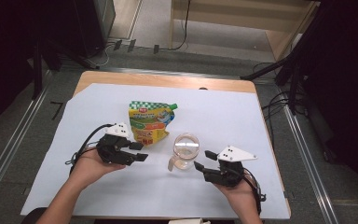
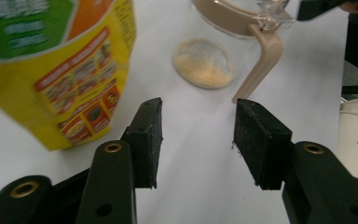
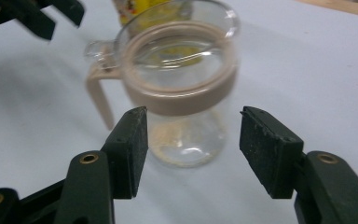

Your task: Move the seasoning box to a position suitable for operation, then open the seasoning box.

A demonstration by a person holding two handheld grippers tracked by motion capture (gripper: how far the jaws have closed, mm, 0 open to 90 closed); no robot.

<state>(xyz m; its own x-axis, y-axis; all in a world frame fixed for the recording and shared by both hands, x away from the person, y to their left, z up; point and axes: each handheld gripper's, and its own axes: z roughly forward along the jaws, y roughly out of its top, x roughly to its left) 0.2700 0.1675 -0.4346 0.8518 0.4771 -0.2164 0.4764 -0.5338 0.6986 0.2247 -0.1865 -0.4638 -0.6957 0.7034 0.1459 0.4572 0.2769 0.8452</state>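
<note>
Jug (image 1: 185,150): glass, beige collar and handle, set upright mid-table (image 1: 270,116), just right of the pouch (image 1: 150,122). Right gripper (image 1: 204,160) is held wide beside it, apparently for grasping; left gripper (image 1: 140,151), also wide, is kept near the pouch's lower corner.

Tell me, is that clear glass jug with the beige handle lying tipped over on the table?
No, the clear glass jug with the beige handle stands upright on the white table cover, its round mouth facing up.
</note>
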